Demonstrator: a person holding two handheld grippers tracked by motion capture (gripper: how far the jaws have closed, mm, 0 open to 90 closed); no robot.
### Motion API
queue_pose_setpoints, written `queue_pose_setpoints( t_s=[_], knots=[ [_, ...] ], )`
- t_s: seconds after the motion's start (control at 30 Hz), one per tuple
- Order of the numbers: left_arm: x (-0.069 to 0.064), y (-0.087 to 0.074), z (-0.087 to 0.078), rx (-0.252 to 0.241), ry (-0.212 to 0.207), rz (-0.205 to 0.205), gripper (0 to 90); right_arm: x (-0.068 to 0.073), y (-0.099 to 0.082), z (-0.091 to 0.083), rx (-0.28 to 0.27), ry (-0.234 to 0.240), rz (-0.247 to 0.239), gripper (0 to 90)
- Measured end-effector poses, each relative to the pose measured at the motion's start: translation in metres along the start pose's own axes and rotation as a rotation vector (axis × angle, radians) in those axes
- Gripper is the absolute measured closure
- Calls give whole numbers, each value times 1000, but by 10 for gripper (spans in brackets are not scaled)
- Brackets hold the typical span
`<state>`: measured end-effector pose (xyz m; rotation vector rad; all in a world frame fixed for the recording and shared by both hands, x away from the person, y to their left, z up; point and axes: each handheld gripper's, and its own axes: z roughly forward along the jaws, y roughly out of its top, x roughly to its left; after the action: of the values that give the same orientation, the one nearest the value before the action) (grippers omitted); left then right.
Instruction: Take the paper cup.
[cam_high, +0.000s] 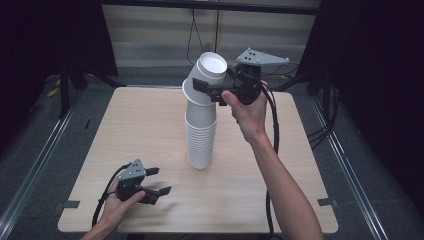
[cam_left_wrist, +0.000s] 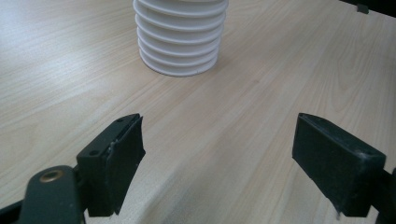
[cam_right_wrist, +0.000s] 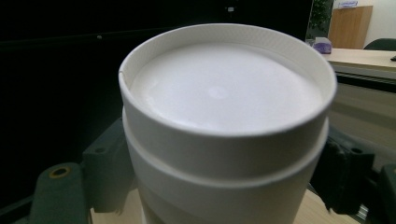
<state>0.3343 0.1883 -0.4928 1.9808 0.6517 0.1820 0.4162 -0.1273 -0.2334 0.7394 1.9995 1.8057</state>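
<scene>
One cup stack (cam_high: 201, 135), two claws (cam_high: 214, 89)

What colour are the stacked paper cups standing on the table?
White. The stack of paper cups shows best in the high view, against the pale wooden table.

A tall stack of white paper cups (cam_high: 201, 137) stands upside down near the middle of the worktop (cam_high: 125, 130). Its topmost cups (cam_high: 204, 80) tilt away from the column, flat white base up, clamped between the right tool (cam_high: 207, 90).
</scene>
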Motion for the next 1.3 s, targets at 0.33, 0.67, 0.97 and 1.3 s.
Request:
queue_pose_setpoints(
  t_s=[0.33, 0.67, 0.97, 1.3],
  knots=[
    [0, 0, 0, -2, -3, 1, 164, 0, 2, -10, -57, 11, 25, 198],
    [0, 0, 1, 3, -5, -5, 159, -4, 2, -25, -82, 2, 32, 198],
    [2, -1, 2, 11, -16, -24, 167, -12, -6, -42, -83, -30, 42, 198],
    [2, -1, 5, 16, -21, -26, 162, -13, -16, -63, -83, -50, 48, 198]
  ],
)
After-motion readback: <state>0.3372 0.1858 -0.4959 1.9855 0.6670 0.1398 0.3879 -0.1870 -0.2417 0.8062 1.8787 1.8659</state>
